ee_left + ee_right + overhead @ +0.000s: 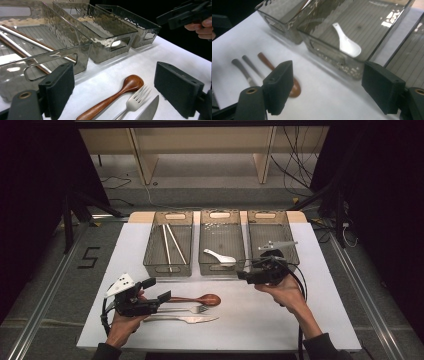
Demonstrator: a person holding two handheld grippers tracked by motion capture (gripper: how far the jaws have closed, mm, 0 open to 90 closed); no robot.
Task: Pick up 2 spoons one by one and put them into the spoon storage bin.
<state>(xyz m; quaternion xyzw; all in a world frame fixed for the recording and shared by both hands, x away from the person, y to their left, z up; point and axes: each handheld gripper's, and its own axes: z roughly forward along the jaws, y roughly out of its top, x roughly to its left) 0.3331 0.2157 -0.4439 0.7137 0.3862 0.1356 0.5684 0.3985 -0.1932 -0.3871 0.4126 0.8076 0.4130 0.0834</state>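
Sorting the cutlery into the three see-through bins looks like the job. The chopsticks (170,242) lie in the left bin (155,265), and a white spoon (220,257) lies in the middle bin (222,268). On the table (250,320) wait a wooden spoon (197,299), a fork (187,309) and a knife (182,319), side by side. The left claw (162,300) is wide open, holding nothing, pointing at them. The right claw (245,276) is open too, up by the bins. Next, I think, the left claw must go down and pinch the wooden spoon's handle.
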